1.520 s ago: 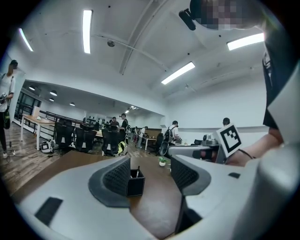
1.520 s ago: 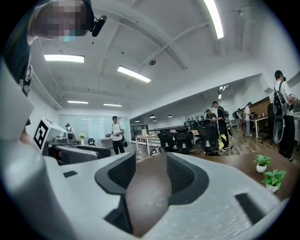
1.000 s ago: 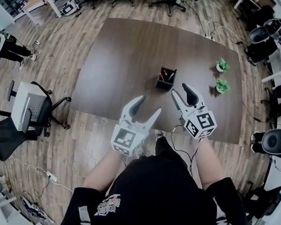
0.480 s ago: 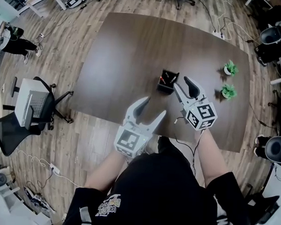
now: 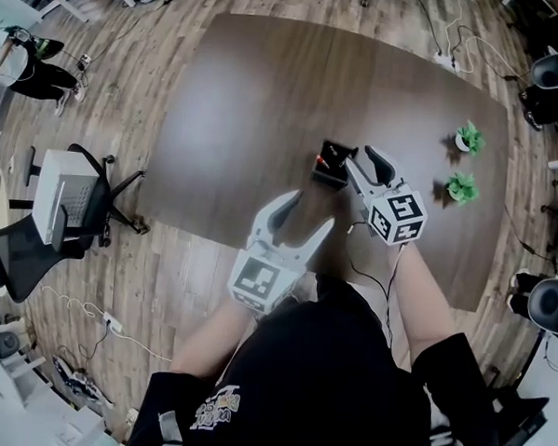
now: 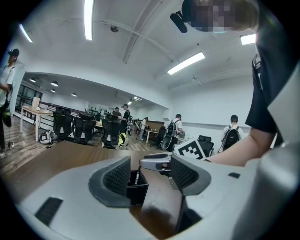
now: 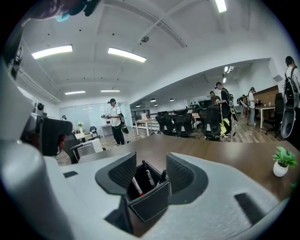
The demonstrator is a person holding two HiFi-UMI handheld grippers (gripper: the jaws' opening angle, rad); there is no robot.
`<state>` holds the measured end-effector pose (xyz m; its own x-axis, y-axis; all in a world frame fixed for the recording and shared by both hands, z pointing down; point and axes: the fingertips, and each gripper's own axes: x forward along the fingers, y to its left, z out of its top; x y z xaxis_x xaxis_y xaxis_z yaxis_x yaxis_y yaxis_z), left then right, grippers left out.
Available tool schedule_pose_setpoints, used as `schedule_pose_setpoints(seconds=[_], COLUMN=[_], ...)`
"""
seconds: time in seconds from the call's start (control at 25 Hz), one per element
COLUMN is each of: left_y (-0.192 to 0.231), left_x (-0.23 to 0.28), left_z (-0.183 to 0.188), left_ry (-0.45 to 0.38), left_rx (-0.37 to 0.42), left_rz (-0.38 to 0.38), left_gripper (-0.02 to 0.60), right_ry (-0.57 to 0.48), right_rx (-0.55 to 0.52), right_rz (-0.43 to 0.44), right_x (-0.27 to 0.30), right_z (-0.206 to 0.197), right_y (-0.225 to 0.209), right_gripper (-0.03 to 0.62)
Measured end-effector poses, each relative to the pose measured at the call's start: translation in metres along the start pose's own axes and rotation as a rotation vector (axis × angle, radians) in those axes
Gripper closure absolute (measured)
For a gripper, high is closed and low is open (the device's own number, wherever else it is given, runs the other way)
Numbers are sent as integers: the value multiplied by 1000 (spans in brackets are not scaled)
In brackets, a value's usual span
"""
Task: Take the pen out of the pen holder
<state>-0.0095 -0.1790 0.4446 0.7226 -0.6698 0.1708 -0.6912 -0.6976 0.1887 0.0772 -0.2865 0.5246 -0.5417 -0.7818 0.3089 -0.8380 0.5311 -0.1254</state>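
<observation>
A black square pen holder stands on the dark wooden table; several pens, one with red on it, stick up inside. My right gripper is open just right of the holder, its tips level with the rim. In the right gripper view the holder sits close in front, between the spread jaws of that gripper. My left gripper is open and empty, nearer the table's front edge, short of the holder. In the left gripper view this gripper points at the holder.
Two small potted plants stand on the table to the right. A cable trails over the front edge. Office chairs stand on the floor at left. Several people stand far off in the room.
The right gripper has moved forward and left until its tips reach the pen holder. The left gripper has edged forward a little. Both stay open.
</observation>
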Motion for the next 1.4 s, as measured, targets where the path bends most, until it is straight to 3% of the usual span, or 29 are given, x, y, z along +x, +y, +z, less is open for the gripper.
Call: schedule_pose_setpoints(seconds=[0.64,0.92,1.12,1.4], left_y=[14,17,21,18], left_x=[15,11,9,3], left_z=[-21,-20,-25,-21], left_ry=[34,71,34,32], left_rx=[-41,-81,-56,-56], left_rz=[38,40,54,56], left_gripper=[337,337,337,337], right_ry=[115,119,127,123], right_rx=[-80,-165,-209,-239], right_rz=[4,-6,-28,-60], right_x=[33,36,36,32], right_z=[-48,-47,-48,-43], right_y=[-22,-17,-16,-16], right_gripper=[421,451,458,514])
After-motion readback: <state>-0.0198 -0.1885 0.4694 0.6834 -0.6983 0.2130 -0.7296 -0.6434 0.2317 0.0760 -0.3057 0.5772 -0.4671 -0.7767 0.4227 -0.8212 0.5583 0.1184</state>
